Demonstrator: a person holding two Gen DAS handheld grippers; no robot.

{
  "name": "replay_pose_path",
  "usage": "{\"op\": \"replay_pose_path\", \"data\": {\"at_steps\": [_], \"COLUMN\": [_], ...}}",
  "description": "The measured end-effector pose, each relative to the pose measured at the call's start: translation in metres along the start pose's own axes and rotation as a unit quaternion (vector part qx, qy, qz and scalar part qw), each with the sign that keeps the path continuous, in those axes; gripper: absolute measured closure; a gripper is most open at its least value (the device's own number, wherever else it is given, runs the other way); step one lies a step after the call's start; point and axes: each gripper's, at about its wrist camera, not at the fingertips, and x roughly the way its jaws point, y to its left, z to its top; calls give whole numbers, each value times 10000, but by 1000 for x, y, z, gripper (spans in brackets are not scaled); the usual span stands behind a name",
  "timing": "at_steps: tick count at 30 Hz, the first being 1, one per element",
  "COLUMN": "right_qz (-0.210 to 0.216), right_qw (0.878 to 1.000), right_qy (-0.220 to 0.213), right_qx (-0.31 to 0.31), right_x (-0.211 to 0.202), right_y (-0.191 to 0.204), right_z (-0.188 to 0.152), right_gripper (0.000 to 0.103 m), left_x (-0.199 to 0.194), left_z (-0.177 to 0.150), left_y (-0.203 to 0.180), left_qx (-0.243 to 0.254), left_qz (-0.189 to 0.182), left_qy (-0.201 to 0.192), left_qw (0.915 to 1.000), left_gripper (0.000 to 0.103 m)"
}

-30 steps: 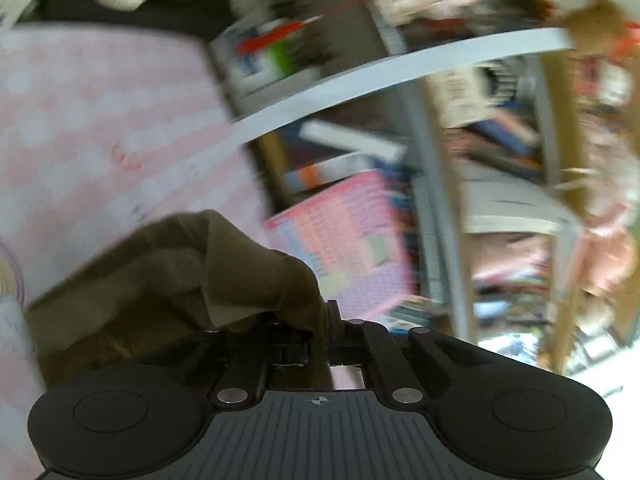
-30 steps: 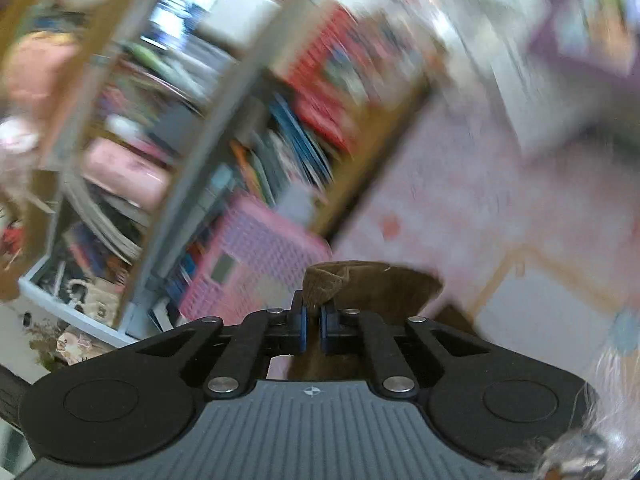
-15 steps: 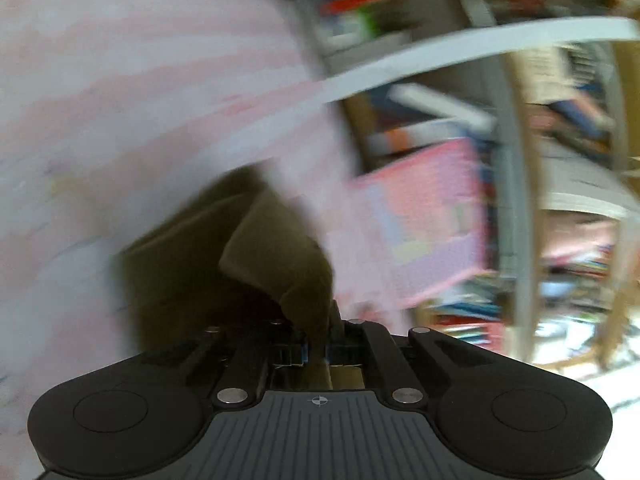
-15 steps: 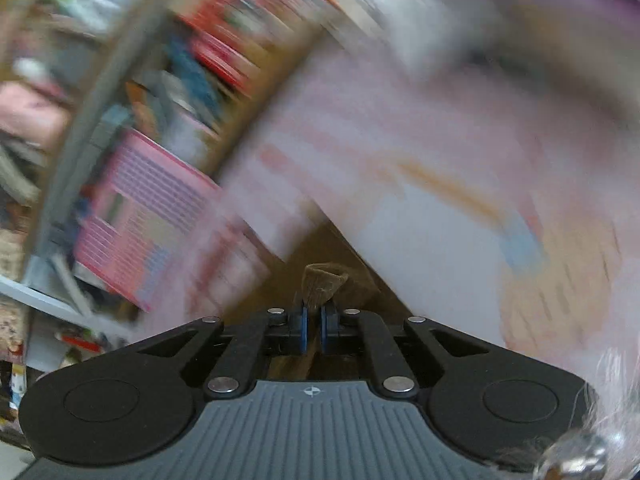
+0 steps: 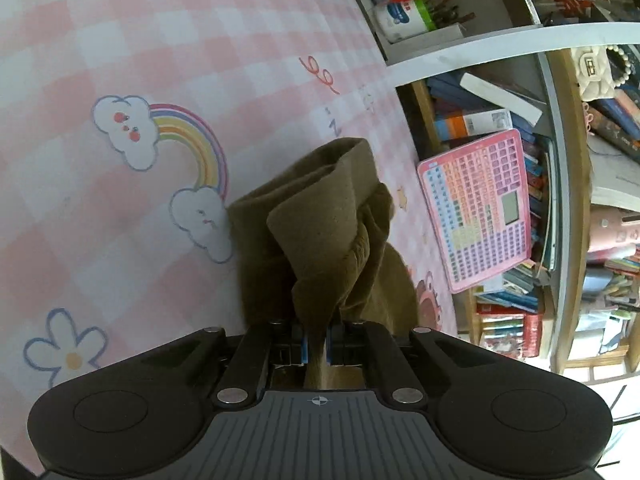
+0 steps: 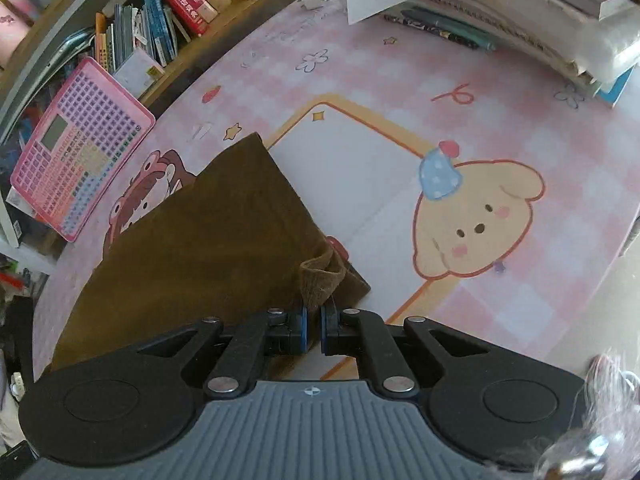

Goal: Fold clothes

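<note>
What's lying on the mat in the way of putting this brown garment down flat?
Nothing visible: both grippers, left gripper and right gripper, already grip the brown garment, and the pink mat near it is bare.

Left gripper [image 5: 316, 338] and right gripper [image 6: 314, 330] clamped (on cloth).

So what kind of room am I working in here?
Probably a child's bedroom or study at home: a pink checked desk mat with cartoon rainbows, crowded bookshelves alongside, and a pink toy learning tablet leaning there. Both tongs hold the brown garment.
</note>
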Motion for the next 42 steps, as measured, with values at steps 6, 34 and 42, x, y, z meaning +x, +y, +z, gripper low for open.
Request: {"op": "replay_pose_path", "data": {"at_steps": [6, 34, 42], "right_qz": [602, -120, -843], "right_qw": [9944, 9982, 9858], "right_qy": [-771, -213, -442], "right_qx": [-398, -548, -1385], "right_x": [-30, -2, -3], "right_y": [30, 16, 18], "right_z": [19, 7, -9], "right_gripper": [97, 93, 70], "left_x": [-19, -7, -6], "left_z": [8, 4, 3], "left_y": [-35, 13, -25], "left_qx": [591, 605, 1075], "left_qz": [-732, 77, 329], "left_qy": [-290, -203, -420], "left_qw": [9951, 9979, 9928], "left_gripper": [97, 98, 99]}}
